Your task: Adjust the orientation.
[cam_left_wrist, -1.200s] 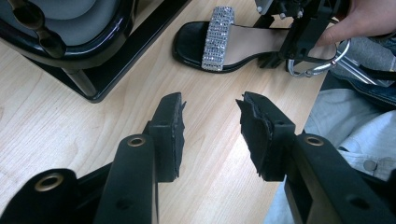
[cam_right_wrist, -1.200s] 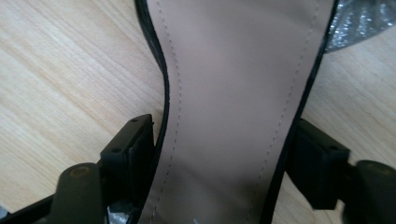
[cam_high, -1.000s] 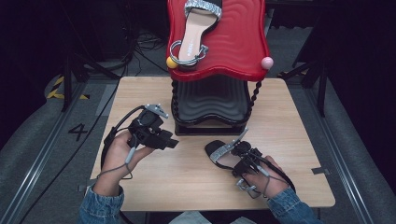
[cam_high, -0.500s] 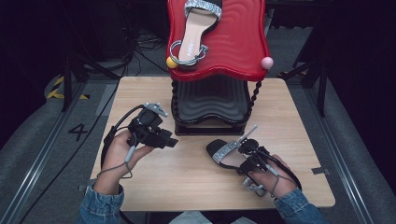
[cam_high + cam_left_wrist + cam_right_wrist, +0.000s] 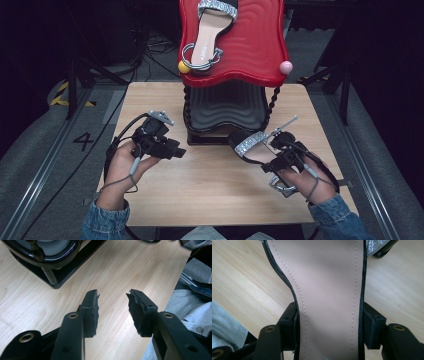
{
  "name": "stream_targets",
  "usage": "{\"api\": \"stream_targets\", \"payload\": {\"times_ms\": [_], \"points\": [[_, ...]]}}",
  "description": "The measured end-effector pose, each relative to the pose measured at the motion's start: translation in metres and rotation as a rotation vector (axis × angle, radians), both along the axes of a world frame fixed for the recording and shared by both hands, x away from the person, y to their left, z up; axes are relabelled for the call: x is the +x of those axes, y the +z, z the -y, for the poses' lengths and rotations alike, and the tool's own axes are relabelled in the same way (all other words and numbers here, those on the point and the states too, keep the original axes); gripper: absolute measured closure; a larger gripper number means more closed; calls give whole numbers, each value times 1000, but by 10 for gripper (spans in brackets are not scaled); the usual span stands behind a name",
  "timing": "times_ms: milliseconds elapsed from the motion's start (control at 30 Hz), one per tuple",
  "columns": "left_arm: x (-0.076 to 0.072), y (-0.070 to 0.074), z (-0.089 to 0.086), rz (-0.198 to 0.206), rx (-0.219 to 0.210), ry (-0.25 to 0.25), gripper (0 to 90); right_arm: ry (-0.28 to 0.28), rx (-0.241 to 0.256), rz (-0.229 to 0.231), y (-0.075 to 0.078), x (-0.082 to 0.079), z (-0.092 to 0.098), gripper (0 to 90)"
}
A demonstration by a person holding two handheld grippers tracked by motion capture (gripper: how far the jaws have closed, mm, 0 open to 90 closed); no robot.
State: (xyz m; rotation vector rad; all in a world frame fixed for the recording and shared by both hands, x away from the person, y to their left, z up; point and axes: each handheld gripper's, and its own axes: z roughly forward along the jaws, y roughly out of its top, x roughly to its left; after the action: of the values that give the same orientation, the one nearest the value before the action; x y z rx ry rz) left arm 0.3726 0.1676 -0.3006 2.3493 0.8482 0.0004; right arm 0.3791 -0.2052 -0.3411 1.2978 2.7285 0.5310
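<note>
A painted 4 [image 5: 82, 141] marks the floor left of the table [image 5: 210, 190]. The left gripper [image 5: 112, 306] hovers over bare wood, jaws wide and empty. The right gripper [image 5: 329, 332] clamps a sandal [image 5: 252, 146] by its sides, near the rack [image 5: 227, 112] and the right edge.

We can read just one mark: a dark numeral "4" [image 5: 83, 141] painted on the grey floor [image 5: 60, 125], just off the left edge of the table [image 5: 210, 200] in the high view. Near it, further left and back, we see yellow and black hazard striping [image 5: 62, 95] on the floor, which carries no letters. On the sandals, the red stand and the two grippers we find no brand, label or number that we can make out, and both gripper views give us no writing at all
</note>
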Motion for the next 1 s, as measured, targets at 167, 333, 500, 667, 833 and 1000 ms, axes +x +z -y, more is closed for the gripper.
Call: {"api": "stream_targets", "payload": {"times_ms": [167, 333, 500, 667, 833, 1000], "points": [[-2, 0, -5, -2, -6, 16, 594, 25, 25, 38, 35, 0, -1, 425], [-4, 0, -11, -4, -33, 16, 595, 45, 31, 73, 59, -2, -3, 425], [-5, 1, -14, 3, -35, 24, 597, 61, 55, 88, 78, -5, -4, 426], [-4, 1, -16, -3, -35, 34, 596, 76, 69, 111, 98, -7, -5, 426], [-5, 0, -17, -7, -32, 38, 596, 83, 85, 138, 117, -8, -5, 425], [-6, 0, -21, -2, -30, 45, 596, 92, 97, 157, 133, -8, -5, 425]]}}
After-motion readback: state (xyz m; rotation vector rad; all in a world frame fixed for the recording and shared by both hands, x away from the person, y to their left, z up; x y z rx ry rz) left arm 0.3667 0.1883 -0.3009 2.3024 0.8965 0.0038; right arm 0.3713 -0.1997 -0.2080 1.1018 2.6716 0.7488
